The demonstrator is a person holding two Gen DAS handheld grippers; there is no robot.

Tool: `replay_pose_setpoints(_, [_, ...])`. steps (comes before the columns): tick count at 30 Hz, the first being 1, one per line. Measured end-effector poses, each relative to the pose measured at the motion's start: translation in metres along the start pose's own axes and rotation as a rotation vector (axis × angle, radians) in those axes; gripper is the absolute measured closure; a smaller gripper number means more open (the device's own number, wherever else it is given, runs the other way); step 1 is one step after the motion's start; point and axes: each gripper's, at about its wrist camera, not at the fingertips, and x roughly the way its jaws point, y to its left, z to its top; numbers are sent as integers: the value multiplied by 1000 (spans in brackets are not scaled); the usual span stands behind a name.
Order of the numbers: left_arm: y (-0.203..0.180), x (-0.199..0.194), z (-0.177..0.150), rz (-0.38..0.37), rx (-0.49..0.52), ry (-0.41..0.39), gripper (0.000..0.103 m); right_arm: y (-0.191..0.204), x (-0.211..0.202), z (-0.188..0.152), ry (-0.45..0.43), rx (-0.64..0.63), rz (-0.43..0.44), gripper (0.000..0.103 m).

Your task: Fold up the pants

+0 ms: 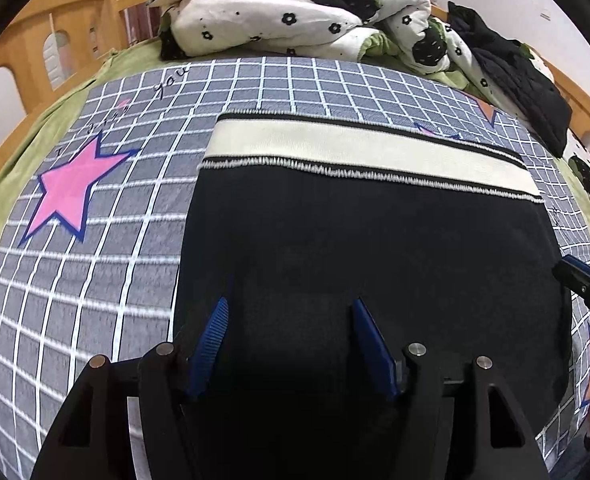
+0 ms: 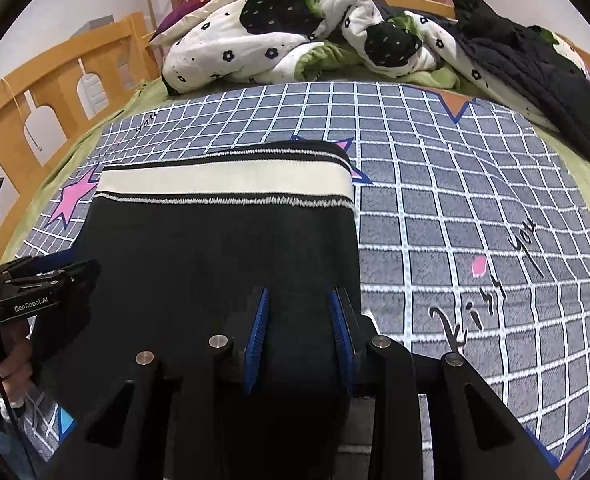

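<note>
Presently the pants (image 1: 359, 248) lie flat on the bed (image 1: 95, 280), on its grey grid-patterned sheet, with the cream waistband (image 1: 355, 148) at the far end and the dark body running back toward both cameras. They already appear doubled into a compact block, though how many layers lie there cannot be told. The left tool (image 1: 291, 320) hangs above the near left part of the dark cloth with its blue fingers (image 1: 215, 336) spread apart and nothing pinched between them: released. The right tool (image 2: 301, 320) sits at the near right edge of the garment, its jaws narrower; dark cloth shows between the blue pads, but whether they press on it cannot be told from these views (the fabric there is too dark to read). In judgement, the material is a soft, light knit that will drape and sag when lifted, carrying no stiffness of its own; only the elastic waistband holds some shape. It is not fragile, and the ribbed pads should bite it without slipping. The sound hold is at the two near corners together, gathering every layer in one pinch, so that the edge travels level toward the waistband. A bundled quilt (image 1: 295, 12) lies beyond, well apart.
</note>
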Motion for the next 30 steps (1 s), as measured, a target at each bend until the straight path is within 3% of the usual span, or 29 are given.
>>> replay_pose_setpoints(10, [-1,-24,-26,-14,25,41,40,-2,-13,-24,14,27,0,71])
replay_pose_setpoints(17, [11,-47,-55,6,13,19,36,7,-22,-51,31,-38,-8,70])
replay_pose_setpoints(22, [32,-54,-82,-4,-44,58,32,10,-29,-69,31,-86,-30,67])
replay_pose_setpoints(26, [48,-70,-93,53,-44,31,35,4,-39,-80,47,-65,-16,66])
replay_pose_setpoints(30, [56,-92,-105,31,0,-68,36,9,-54,-77,-17,-48,-2,66])
